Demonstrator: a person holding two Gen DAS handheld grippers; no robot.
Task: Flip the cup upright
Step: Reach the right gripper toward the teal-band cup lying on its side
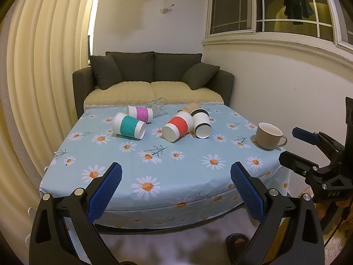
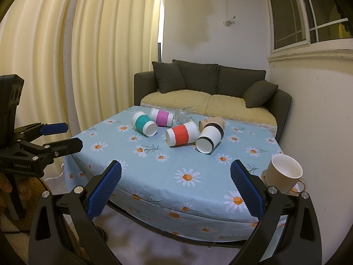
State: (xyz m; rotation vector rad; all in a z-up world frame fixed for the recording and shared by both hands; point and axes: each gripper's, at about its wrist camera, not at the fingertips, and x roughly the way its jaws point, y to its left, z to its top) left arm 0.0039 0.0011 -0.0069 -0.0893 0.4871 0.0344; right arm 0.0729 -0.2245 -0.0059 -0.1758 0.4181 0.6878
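Observation:
Several paper cups lie on their sides on the far half of the table: a teal-banded cup (image 1: 129, 125) (image 2: 144, 124), a magenta-banded cup (image 1: 140, 113) (image 2: 162, 117), a red-banded cup (image 1: 177, 126) (image 2: 182, 133), a black-banded cup (image 1: 201, 123) (image 2: 209, 139) and a brown cup (image 1: 189, 107) (image 2: 211, 121). A glass (image 1: 156, 107) (image 2: 184, 113) also lies tipped behind them. My left gripper (image 1: 175, 180) (image 2: 60, 137) is open and empty before the table's near edge. My right gripper (image 2: 175, 180) (image 1: 293, 145) is open and empty at the near right.
A beige ceramic mug (image 1: 269, 135) (image 2: 284, 174) stands upright on a saucer at the table's right edge. The table (image 1: 167, 172) has a blue daisy cloth. A dark sofa (image 1: 154, 81) stands behind it, curtains (image 1: 44, 66) to the left, a wall to the right.

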